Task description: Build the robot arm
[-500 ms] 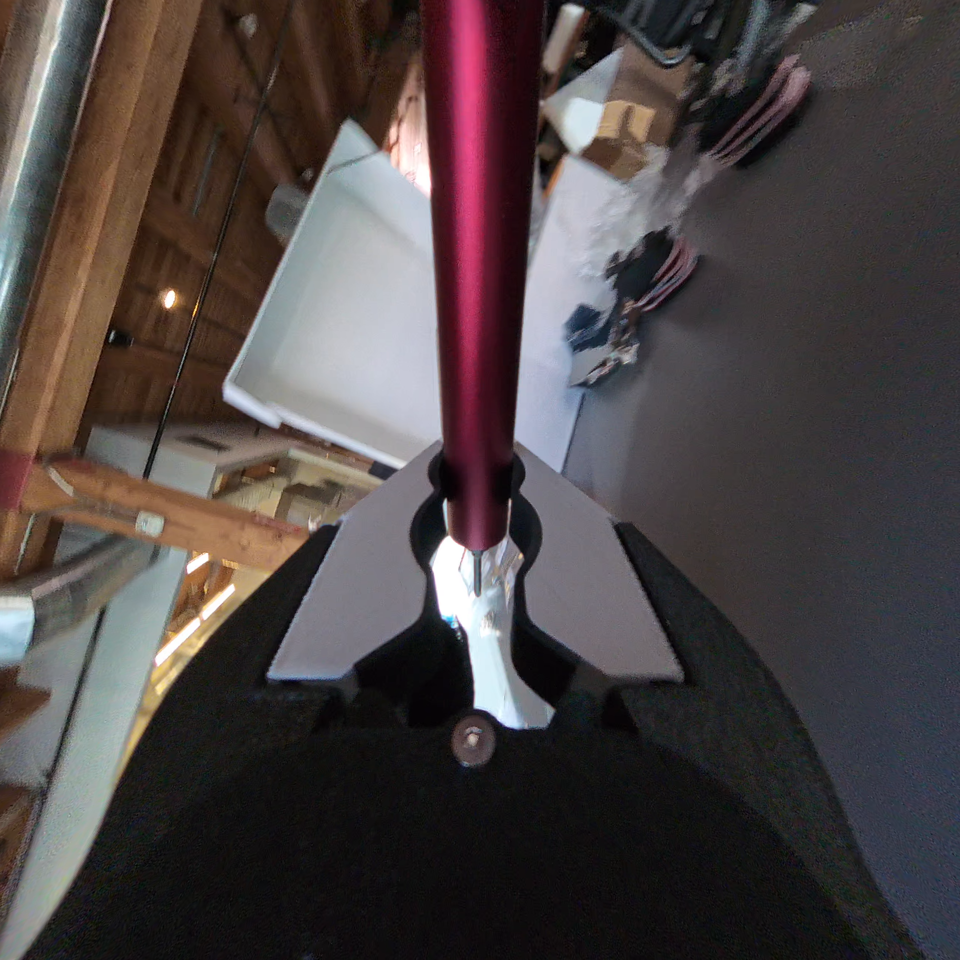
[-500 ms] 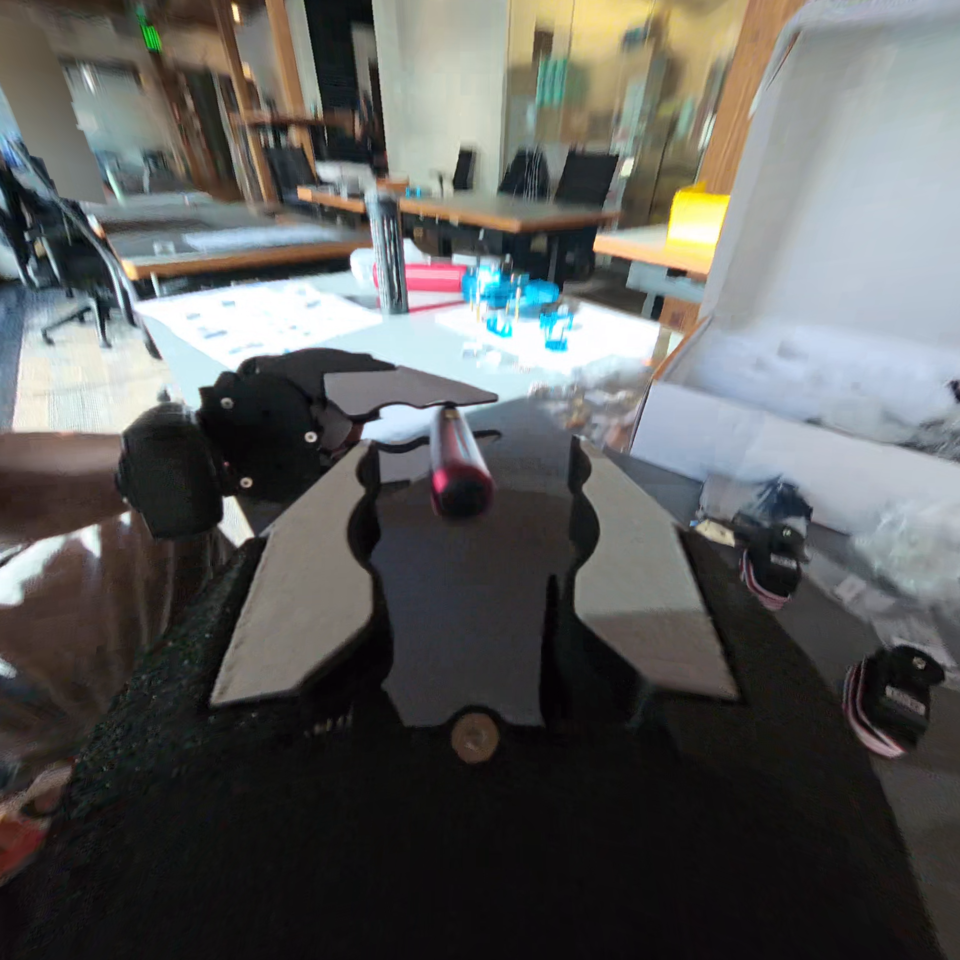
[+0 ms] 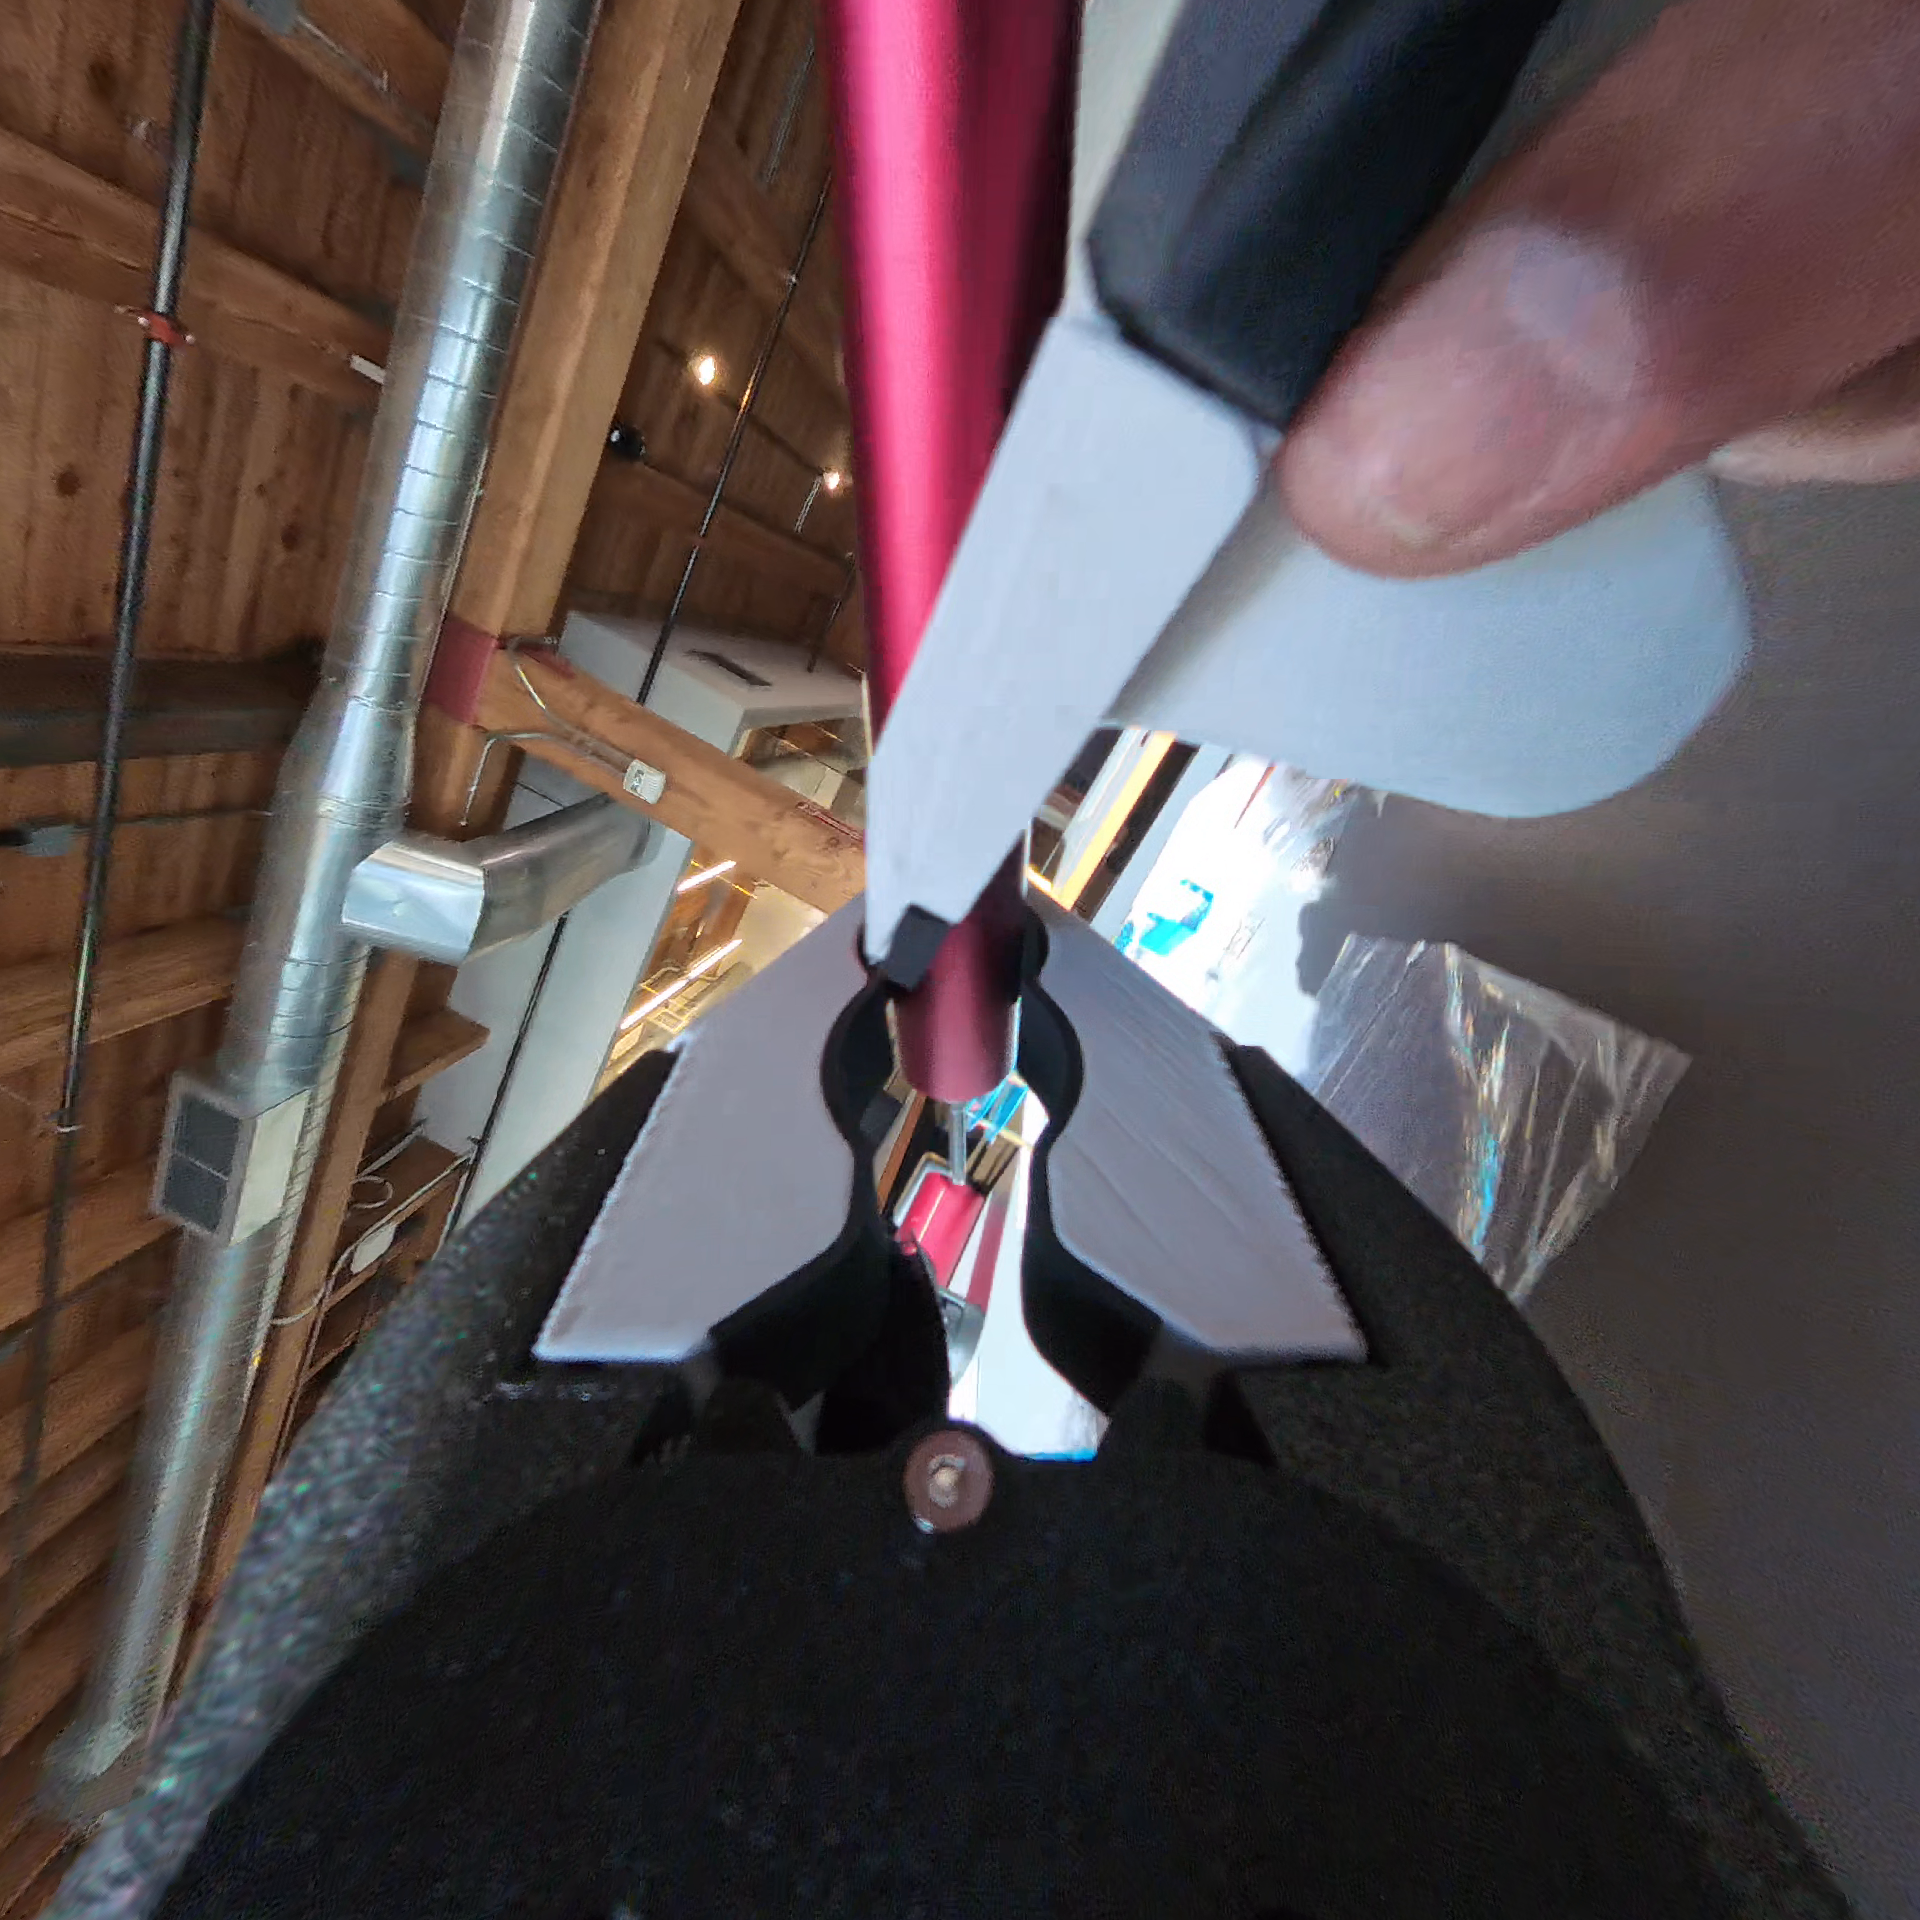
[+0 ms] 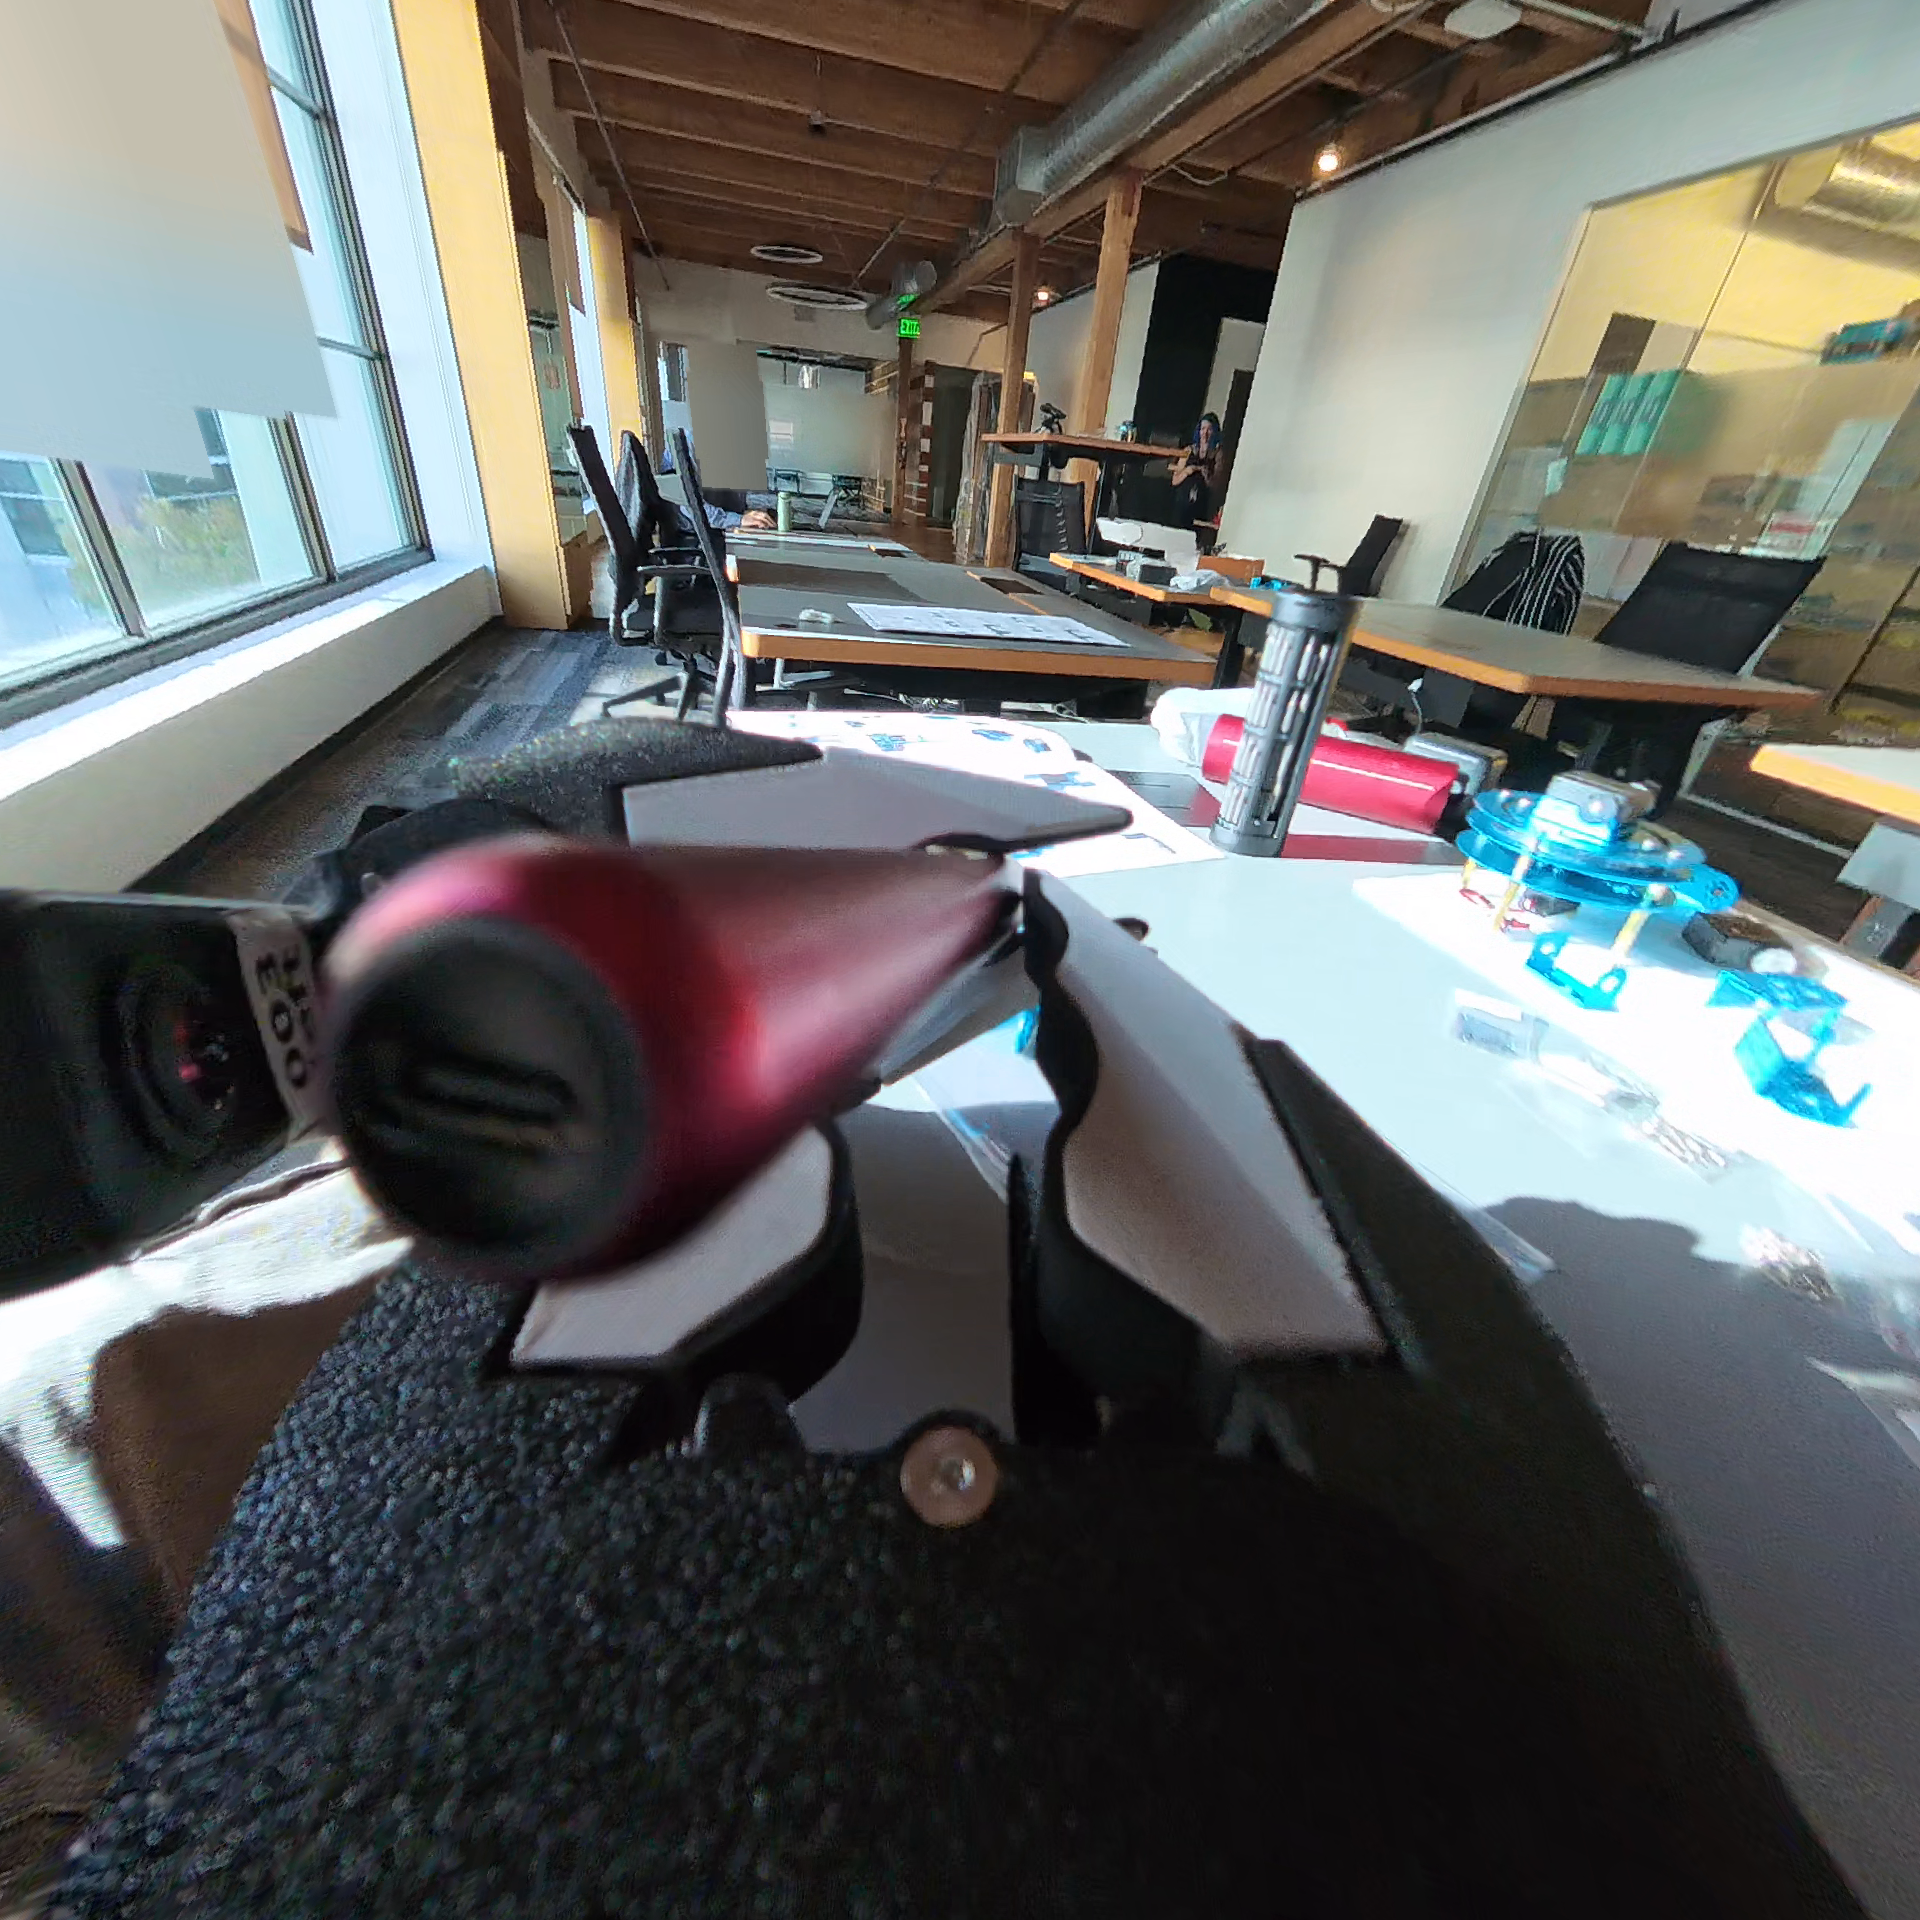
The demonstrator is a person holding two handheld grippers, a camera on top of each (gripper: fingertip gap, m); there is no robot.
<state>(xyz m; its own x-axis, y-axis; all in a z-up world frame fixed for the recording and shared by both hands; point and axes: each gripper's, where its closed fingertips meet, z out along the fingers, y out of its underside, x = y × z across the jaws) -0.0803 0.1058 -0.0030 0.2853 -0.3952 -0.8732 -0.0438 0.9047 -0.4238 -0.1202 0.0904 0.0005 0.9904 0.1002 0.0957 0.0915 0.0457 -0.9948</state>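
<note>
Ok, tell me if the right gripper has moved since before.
Yes: the right gripper swung left. The black cylinder shifted from left of centre to right of it, and the screwdriver is now at its fingertips.

the red screwdriver (image 3: 940,416) runs off the left wrist view's top edge. in the right wrist view its butt cap (image 4: 478,1101) is blurred, hiding the right gripper's left finger.

White table (image 4: 1299,966), blue plastic parts (image 4: 1590,894), red cylinder (image 4: 1340,774), upright black tube (image 4: 1283,717), papers (image 4: 904,743)
</note>
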